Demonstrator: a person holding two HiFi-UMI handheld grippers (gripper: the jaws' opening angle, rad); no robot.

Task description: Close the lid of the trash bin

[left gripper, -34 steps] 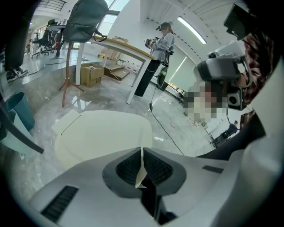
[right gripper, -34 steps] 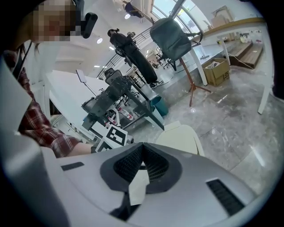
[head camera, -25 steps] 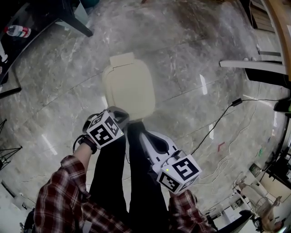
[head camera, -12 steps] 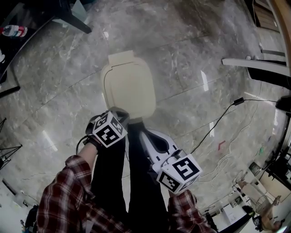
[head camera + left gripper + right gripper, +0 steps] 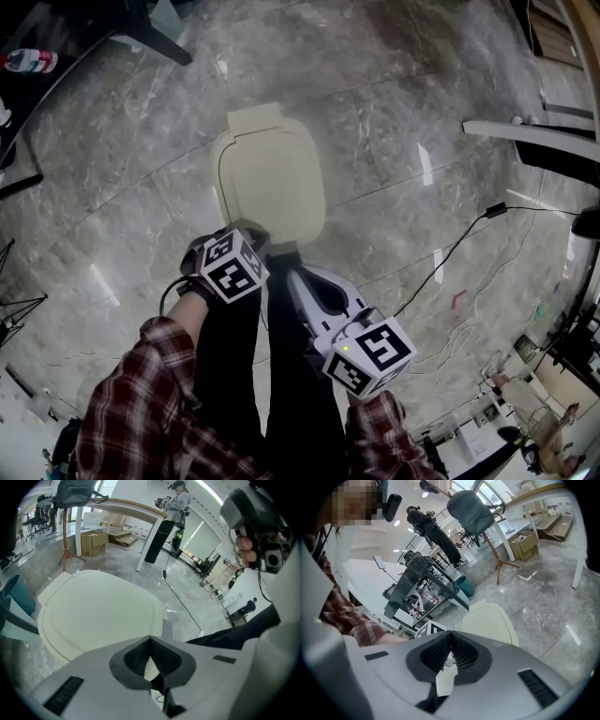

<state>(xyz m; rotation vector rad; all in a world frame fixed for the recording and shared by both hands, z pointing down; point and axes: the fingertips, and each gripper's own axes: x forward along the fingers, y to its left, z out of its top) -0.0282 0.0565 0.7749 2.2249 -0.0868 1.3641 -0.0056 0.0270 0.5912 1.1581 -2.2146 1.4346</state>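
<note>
The cream trash bin (image 5: 270,183) stands on the marble floor with its lid (image 5: 98,613) lying flat on top; the lid also shows in the right gripper view (image 5: 490,623). My left gripper (image 5: 246,231) hovers at the bin's near edge, jaws shut with nothing between them (image 5: 150,639). The right gripper (image 5: 292,274) is held lower and nearer to me, over my dark trouser legs, also shut and empty (image 5: 451,633). Whether either gripper touches the bin cannot be told.
A black cable (image 5: 450,251) runs across the floor at the right. A white panel (image 5: 525,136) lies at the far right and dark furniture legs (image 5: 150,42) at the top left. A wooden table (image 5: 131,506), a cardboard box (image 5: 93,541) and a standing person (image 5: 176,503) lie beyond.
My left gripper has drifted slightly to the right along the bin's near edge. The lid stays flat and the right gripper has barely moved.
</note>
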